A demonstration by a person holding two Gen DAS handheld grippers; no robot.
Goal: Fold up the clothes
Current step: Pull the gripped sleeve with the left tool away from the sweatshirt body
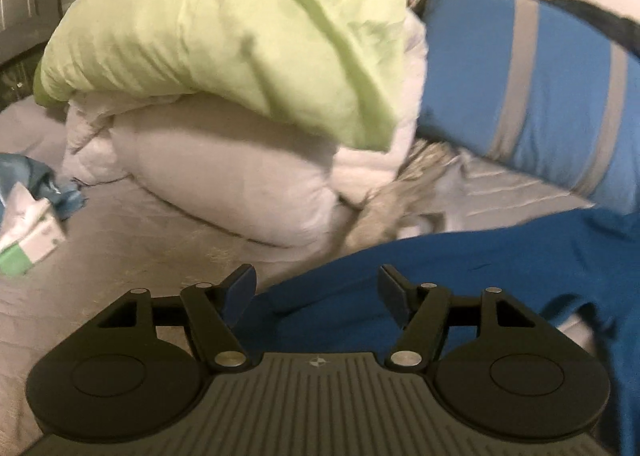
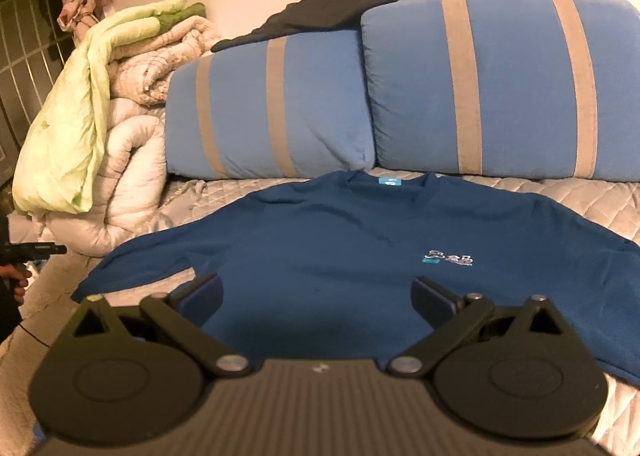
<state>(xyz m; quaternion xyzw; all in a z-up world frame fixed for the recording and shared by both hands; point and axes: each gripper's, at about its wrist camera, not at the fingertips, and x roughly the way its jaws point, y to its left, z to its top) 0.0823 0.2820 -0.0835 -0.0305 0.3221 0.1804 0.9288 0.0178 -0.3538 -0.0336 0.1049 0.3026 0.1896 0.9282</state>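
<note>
Right wrist view shows us the blue shirt [image 2: 340, 240] spread flat, front up, on the quilted bed [image 2: 600, 200], collar toward the far striped pillows [image 2: 480, 84]. Both the right gripper [image 2: 316, 292] and left gripper [image 1: 316, 288] stand spread, pinching nothing. We judge the shirt light, limp and wrinkle-prone, so we would take it at a sleeve or shoulder edge.

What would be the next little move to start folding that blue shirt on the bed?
Probably bring the left gripper down onto the sleeve beneath it and close. The blue sweatshirt lies flat, front up, sleeves spread, and both the left gripper and the right gripper are open, holding nothing.
</note>
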